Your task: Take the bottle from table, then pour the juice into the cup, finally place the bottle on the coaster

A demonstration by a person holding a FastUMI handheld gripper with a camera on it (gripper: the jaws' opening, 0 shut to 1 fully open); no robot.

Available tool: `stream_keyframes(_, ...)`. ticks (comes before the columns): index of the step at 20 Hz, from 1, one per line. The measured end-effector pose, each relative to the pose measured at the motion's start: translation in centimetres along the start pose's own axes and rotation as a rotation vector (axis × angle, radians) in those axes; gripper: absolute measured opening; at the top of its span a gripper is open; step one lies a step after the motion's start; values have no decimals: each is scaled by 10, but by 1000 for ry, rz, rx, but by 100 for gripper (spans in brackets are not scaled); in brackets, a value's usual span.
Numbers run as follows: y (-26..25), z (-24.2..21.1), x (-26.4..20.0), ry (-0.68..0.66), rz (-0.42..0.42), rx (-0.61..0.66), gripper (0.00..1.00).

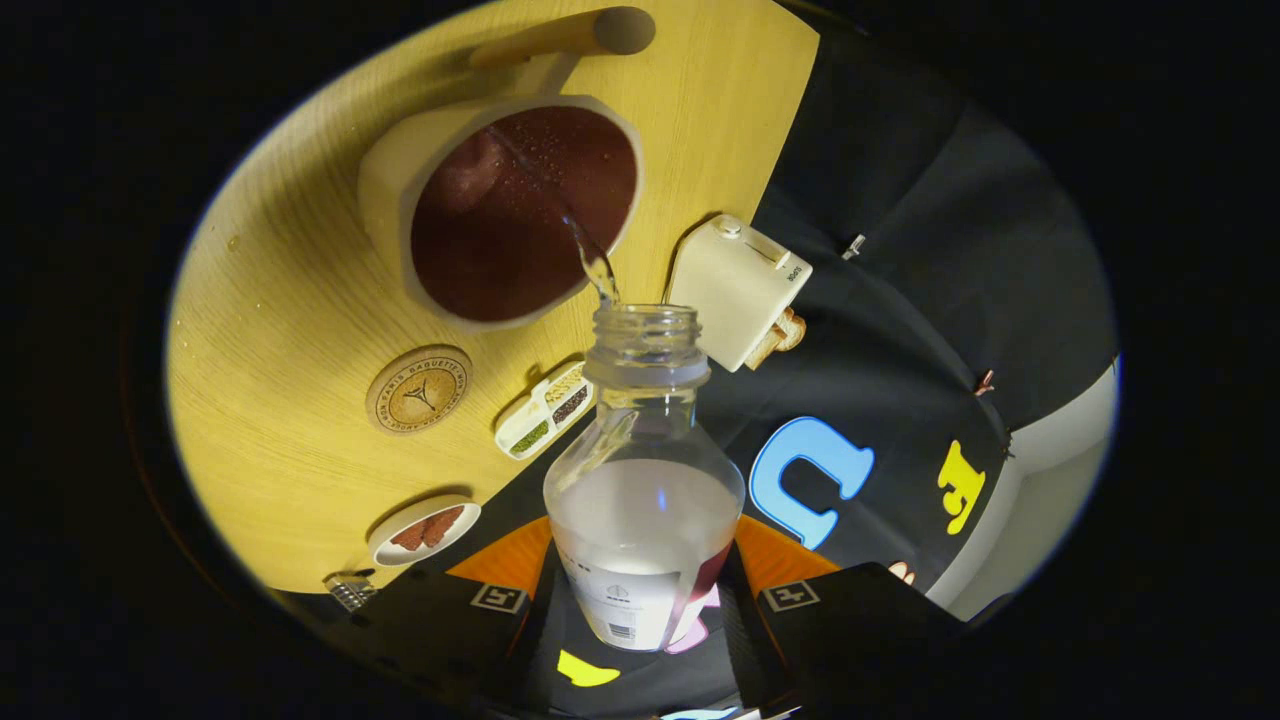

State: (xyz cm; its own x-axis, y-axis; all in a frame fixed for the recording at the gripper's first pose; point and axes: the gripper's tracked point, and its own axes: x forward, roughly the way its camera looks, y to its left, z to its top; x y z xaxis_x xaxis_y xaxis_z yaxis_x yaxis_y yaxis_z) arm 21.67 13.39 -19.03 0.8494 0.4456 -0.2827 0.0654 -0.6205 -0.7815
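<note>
My gripper is shut on a clear glass bottle, with both fingers pressing its labelled lower body. The bottle is tipped forward, holds pale liquid, and has no cap on its mouth. A thin stream leaves the mouth and falls into the white cup just beyond, whose inside is dark red-brown and wet with drops. The cup has a wooden handle on its far side. A round cork coaster lies on the wooden table, beside the cup and nearer to my fingers.
A white toaster with bread in it stands near the table edge, close to the bottle mouth. A small divided tray of seeds and a little dish with brown pieces lie between the coaster and my fingers. A metal clip is at the table's edge.
</note>
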Motion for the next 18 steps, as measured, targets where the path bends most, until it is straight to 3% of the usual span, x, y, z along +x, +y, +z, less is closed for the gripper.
stream_keyframes(7,-14,3,1,-34,-25,-65,70)
stream_keyframes(18,-11,5,2,-34,8,-102,70)
